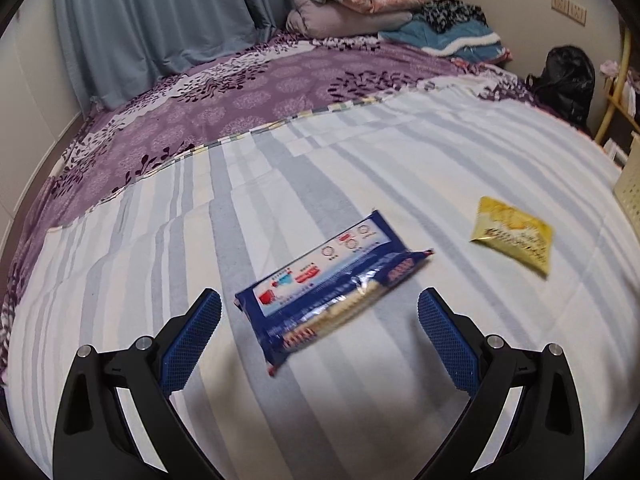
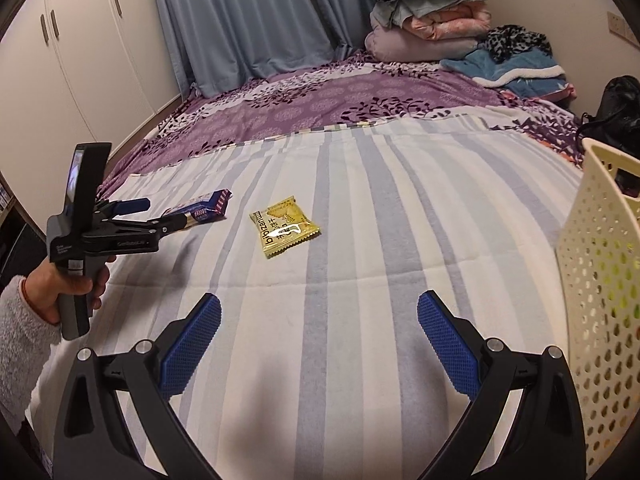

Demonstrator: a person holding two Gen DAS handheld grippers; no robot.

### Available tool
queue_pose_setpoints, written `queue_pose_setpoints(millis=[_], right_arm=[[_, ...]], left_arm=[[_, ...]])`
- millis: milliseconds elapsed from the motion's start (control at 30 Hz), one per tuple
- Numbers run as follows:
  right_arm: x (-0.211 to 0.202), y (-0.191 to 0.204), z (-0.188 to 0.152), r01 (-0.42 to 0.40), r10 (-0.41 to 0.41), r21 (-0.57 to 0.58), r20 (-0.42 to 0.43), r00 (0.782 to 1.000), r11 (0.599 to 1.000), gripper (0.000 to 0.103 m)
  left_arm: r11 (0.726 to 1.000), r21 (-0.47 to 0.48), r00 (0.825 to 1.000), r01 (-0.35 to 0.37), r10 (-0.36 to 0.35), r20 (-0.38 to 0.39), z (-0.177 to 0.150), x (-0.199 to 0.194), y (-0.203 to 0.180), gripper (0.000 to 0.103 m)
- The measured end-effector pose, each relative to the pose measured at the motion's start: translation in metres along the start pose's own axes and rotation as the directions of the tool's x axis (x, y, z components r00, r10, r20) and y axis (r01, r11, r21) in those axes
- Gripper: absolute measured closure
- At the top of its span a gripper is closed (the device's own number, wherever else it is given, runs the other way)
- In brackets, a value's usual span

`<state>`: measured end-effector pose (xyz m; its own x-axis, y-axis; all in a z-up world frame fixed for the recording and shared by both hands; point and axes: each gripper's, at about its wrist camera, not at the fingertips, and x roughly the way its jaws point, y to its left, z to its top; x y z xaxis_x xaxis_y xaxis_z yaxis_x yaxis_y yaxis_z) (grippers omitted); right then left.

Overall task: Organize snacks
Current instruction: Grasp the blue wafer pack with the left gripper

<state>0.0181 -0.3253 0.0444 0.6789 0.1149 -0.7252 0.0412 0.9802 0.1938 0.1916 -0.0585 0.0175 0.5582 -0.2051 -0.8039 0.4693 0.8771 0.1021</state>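
one blue packet (image 1: 332,288), one yellow packet (image 2: 284,226), one basket (image 2: 600,264)

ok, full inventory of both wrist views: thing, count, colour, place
biscuit pack: 1, blue, on the striped sheet between the open left fingers
snack packet: 1, yellow, mid-bed
basket: 1, cream, perforated, right edge
folded bedding: 1 stack, mixed, far end
bag: 1, black, far right
curtain: blue, back wall
wardrobe: white, left
left gripper: open, hand-held
right gripper: open, empty
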Motion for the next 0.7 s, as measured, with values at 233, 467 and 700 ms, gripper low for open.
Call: queue_pose_setpoints(millis=[233,467,700], right_arm=[[0.025,0.003,0.009,-0.011,0.011,-0.002,-0.026,1.000,1.000,0.005],[0.047,0.009,0.020,-0.019,0.018,-0.020,-0.042,0.999,1.000,0.005],[0.071,0.018,0.039,-0.034,0.031,-0.058,-0.050,0.998,0.998,0.005]], left_arm=[[0.999,0.037,0.999,0.017,-0.015,-0.047,0.009,0.032,0.008,0.003],[0.993,0.019,0.992,0.113,-0.112,-0.053,0.015,0.042,0.018,0.006],[0.980,0.019,0.980,0.196,-0.196,-0.029,0.016,0.038,0.012,0.046]])
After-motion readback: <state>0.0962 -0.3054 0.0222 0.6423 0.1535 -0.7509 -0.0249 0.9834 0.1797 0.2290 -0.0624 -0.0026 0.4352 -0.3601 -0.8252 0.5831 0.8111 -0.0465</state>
